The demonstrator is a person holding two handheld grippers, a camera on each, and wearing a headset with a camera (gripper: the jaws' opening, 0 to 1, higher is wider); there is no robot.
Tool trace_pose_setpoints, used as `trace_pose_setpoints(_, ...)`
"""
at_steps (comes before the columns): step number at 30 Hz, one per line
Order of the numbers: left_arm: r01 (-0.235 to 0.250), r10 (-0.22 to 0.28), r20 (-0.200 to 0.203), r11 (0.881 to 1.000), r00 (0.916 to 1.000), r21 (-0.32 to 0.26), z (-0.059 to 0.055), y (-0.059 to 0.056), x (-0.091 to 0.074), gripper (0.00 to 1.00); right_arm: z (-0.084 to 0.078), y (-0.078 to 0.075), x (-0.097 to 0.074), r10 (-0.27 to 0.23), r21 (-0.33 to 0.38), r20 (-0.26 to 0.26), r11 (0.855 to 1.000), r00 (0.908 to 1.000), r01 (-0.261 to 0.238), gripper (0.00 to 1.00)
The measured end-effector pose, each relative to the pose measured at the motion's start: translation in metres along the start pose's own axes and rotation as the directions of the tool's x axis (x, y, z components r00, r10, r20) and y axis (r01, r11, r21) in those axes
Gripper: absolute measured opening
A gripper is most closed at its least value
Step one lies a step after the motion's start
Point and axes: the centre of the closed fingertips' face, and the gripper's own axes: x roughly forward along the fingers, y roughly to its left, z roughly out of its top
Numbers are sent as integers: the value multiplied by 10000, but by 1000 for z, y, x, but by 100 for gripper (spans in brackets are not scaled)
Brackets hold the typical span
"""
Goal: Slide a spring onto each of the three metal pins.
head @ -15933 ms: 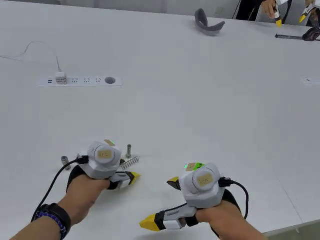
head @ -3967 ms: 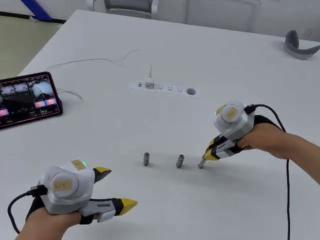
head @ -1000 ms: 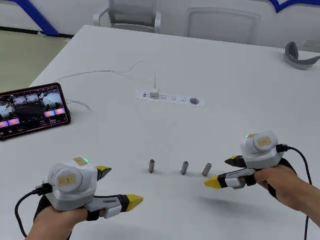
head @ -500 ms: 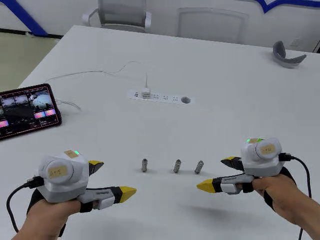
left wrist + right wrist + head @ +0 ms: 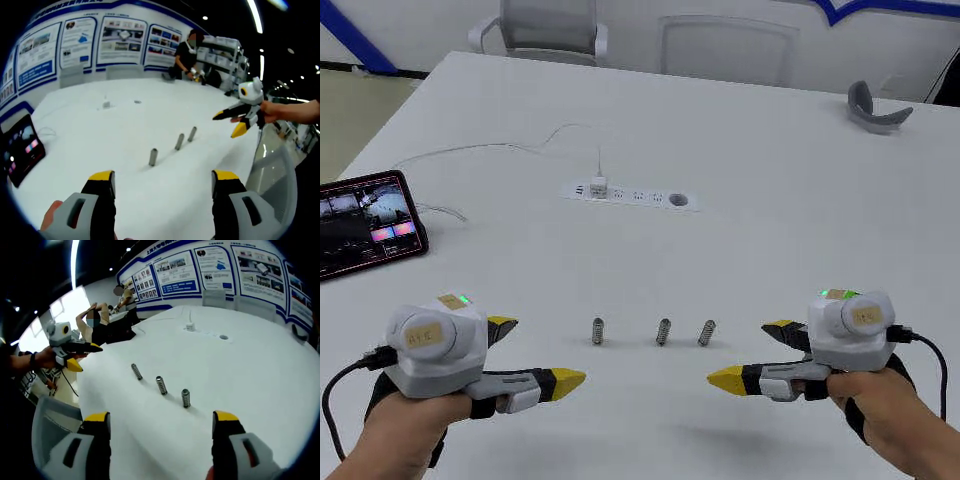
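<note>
I am holding both sets of jaws apart and empty, my left gripper [image 5: 535, 350] at the lower left of the head view and my right gripper [image 5: 750, 352] at the lower right. The three pins [image 5: 663, 332] are standing upright in a row on the table [image 5: 740, 150], lower middle, between the two grippers and slightly nearer the right one. Each seems to be wearing its spring [image 5: 161, 385] — so I am judging nothing is left to thread.

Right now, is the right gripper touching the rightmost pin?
Apart. The head view shows bare table between the right gripper and the rightmost pin; the right gripper view shows that pin standing ahead of the open jaws.
</note>
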Motion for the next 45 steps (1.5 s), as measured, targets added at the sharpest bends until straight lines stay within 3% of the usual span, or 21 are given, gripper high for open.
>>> trace_pose_setpoints(11, 88, -84, 109, 9994, 9999, -340, 3, 4, 3, 81, -8, 7, -6, -74, 489, 302, 9988, 9995, 59, 86)
trace_pose_setpoints(18, 101, -104, -113, 9996, 9999, -279, -1, 8, 5, 76, -11, 8, -7, -138, 687, 390, 9976, 9991, 111, 86)
trace_pose_setpoints(26, 181, -175, 107, 9985, 9998, -525, -1, 13, 4, 75, -10, 8, -9, -208, 817, 561, 9965, 9982, 162, 86)
trace_pose_setpoints(32, 350, -336, 194, 9967, 9992, -732, 0, 11, 4, 79, -9, 5, -11, -275, 873, 644, 9959, 9975, 218, 87)
trace_pose_setpoints(39, 681, -659, 254, 9924, 9975, -1028, -1, 11, 5, 75, -10, 2, -15, -409, 960, 686, 9948, 9968, 342, 87)
trace_pose_setpoints(45, 564, -533, 302, 9924, 9981, -1097, 0, 12, 4, 77, -11, 0, -17, -451, 993, 712, 9943, 9964, 379, 88)
